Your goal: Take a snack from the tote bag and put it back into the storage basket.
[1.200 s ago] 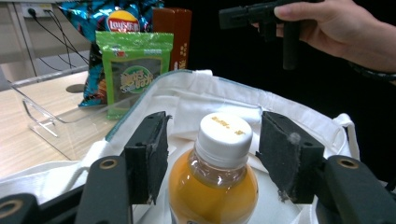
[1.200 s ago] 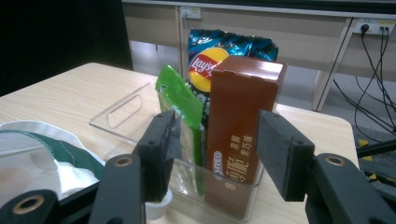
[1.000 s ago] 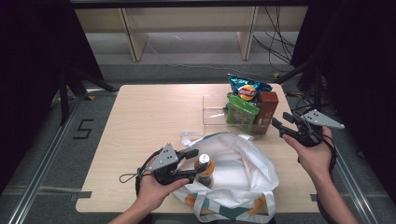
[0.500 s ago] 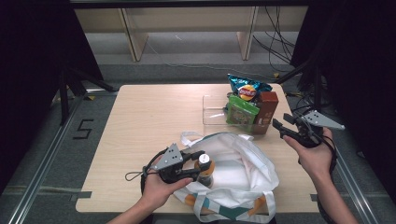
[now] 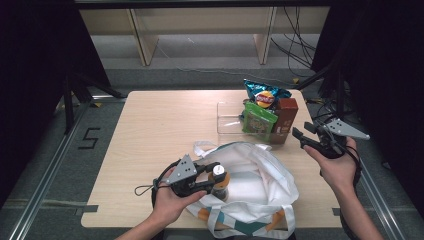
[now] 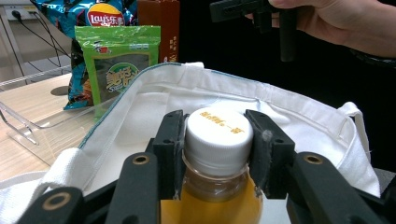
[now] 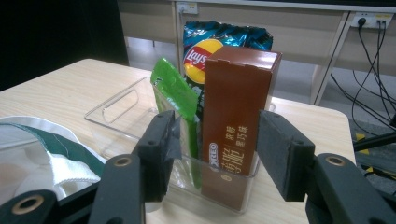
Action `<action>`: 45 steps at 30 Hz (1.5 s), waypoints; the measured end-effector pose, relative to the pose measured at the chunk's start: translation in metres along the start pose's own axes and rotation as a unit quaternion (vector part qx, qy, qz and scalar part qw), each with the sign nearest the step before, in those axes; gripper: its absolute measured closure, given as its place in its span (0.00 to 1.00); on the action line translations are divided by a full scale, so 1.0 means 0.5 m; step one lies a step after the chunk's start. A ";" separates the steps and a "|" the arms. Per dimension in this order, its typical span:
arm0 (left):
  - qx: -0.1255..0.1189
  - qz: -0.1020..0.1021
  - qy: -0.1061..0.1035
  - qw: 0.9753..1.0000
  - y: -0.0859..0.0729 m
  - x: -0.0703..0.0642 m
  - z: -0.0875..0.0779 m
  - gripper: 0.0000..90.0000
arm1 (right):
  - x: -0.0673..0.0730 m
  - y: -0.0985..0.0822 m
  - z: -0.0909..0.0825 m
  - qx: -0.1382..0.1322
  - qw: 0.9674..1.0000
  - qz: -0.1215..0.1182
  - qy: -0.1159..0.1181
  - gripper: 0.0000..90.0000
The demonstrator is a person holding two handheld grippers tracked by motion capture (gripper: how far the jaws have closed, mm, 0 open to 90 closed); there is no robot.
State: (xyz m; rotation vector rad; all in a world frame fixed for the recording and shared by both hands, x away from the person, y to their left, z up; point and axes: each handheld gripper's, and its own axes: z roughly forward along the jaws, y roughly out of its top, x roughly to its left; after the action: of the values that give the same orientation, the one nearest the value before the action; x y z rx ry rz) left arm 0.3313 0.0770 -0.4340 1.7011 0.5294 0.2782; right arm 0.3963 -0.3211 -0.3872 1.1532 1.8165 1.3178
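Left claw (image 5: 214,176) is reaching from the high view into the white bag (image 5: 260,185) on the counter (image 5: 150,130), its jaws just closing on the bottle (image 5: 219,179). Right claw (image 5: 306,137) is waiting, open, near the clear box (image 5: 231,120). Looking along the left claw (image 6: 215,145), both pads are squeezing the bottle (image 6: 217,186) by its white cap. Looking along the right claw (image 7: 212,154), nothing is sitting between its jaws; the brown box (image 7: 236,116) is standing beyond them.
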 end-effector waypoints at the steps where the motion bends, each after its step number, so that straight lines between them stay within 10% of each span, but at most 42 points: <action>1: 0.006 0.002 0.004 1.000 0.002 0.000 -0.002 0.65 | 0.002 0.000 -0.001 0.002 1.000 0.005 -0.001 0.54; 45: -0.062 0.012 0.015 0.998 0.188 0.027 -0.017 0.66 | 0.002 0.001 -0.002 -0.001 1.000 0.010 -0.001 0.54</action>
State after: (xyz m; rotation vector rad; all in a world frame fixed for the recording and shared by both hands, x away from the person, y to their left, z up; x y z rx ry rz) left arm 0.3568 0.0794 -0.3422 1.5864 0.5049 0.3467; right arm 0.3952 -0.3204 -0.3864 1.1752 1.8062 1.3278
